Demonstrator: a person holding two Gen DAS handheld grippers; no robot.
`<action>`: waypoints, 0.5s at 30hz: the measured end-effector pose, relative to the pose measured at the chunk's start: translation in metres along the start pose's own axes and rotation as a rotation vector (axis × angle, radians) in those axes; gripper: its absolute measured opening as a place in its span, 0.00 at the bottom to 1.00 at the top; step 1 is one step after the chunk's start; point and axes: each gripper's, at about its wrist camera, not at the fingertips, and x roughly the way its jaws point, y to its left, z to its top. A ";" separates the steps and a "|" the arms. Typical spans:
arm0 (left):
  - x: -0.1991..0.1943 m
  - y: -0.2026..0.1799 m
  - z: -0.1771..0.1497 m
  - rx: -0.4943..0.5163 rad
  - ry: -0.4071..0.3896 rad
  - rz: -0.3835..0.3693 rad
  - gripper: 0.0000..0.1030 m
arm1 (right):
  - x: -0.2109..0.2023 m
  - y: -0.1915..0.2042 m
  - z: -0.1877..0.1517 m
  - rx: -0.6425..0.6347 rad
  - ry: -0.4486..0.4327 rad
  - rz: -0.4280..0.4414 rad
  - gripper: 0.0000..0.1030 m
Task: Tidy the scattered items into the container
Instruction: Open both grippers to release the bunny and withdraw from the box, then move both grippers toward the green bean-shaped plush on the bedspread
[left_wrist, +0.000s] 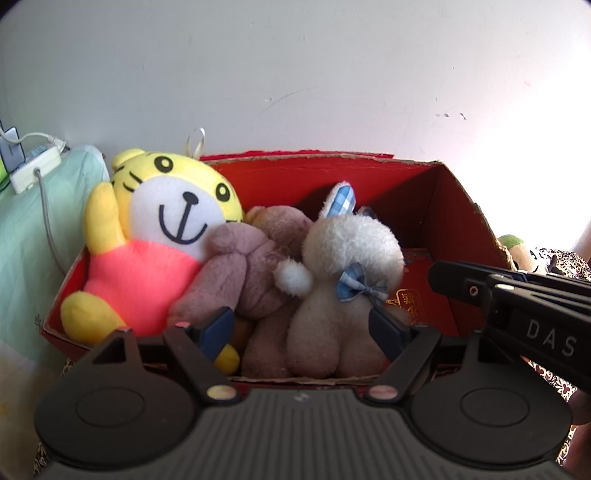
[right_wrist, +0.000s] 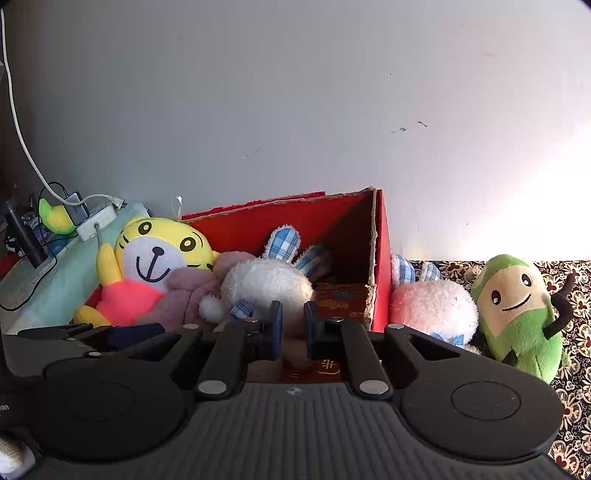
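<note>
My left claw (left_wrist: 303, 328) is wide open over the red box (left_wrist: 461, 206). My right claw (right_wrist: 292, 328) pinches the white bunny (right_wrist: 266, 282), hiding its legs. "DAS" shows.

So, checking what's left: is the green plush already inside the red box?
No, the green plush stands outside the red box, right of it.

I see a patterned cloth surface (right_wrist: 576, 354) carrying the red box (right_wrist: 382, 280); just beside it lie a white rabbit toy (right_wrist: 432, 306) and a green plush toy (right_wrist: 517, 314).
</note>
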 end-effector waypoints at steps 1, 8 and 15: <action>0.000 0.000 0.000 0.000 -0.001 0.000 0.80 | -0.002 0.000 0.000 0.005 0.002 -0.001 0.11; -0.001 0.000 -0.002 -0.001 -0.023 0.002 0.80 | -0.037 -0.004 -0.006 0.078 -0.070 0.083 0.21; -0.041 -0.011 -0.010 -0.026 -0.159 0.036 0.84 | -0.085 -0.026 -0.016 0.127 -0.150 0.050 0.21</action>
